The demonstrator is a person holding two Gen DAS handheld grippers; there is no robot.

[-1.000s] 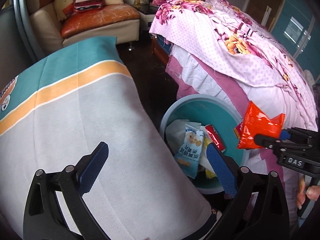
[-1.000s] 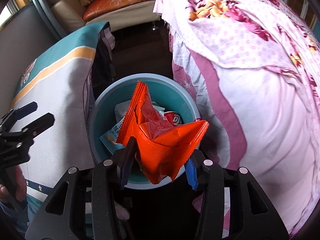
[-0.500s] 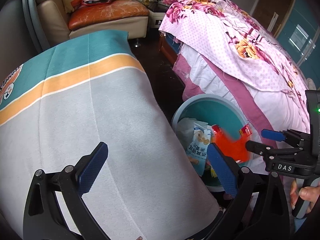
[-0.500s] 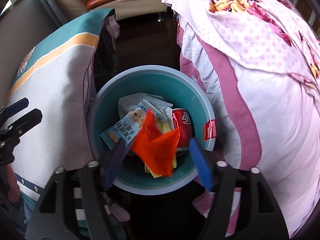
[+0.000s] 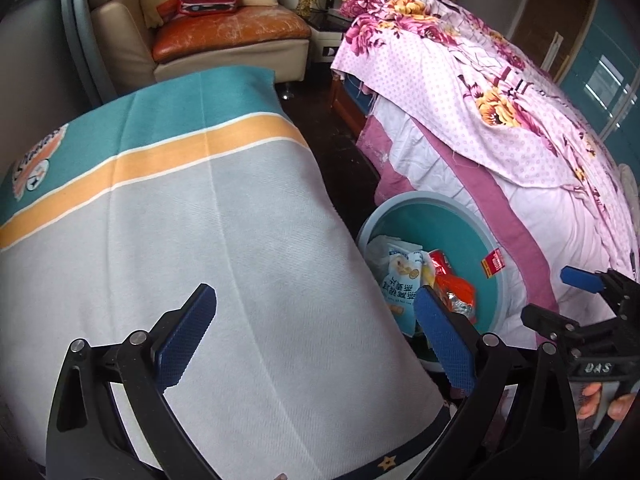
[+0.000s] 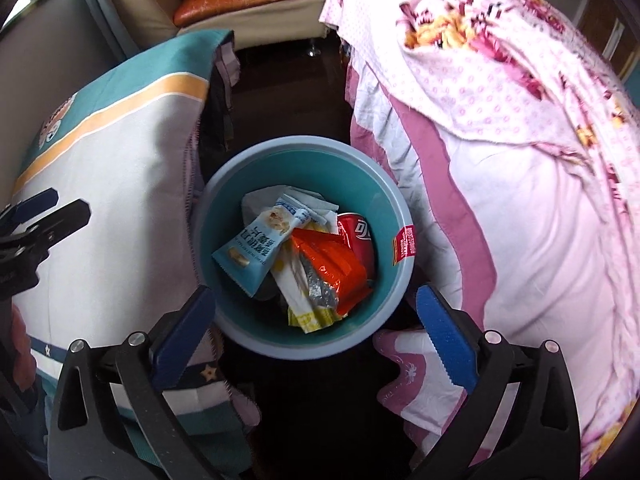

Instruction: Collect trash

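Hovering over the bin [image 6: 224, 216], right gripper [image 6: 316, 332] opening, empty; orange wrapper [image 6: 336, 268] lying just above centre frame, slanting lower right.

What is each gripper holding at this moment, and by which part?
Nothing. The right gripper is opening above the bin with nothing between its fingers; the orange wrapper lies inside. The left gripper is open and empty.
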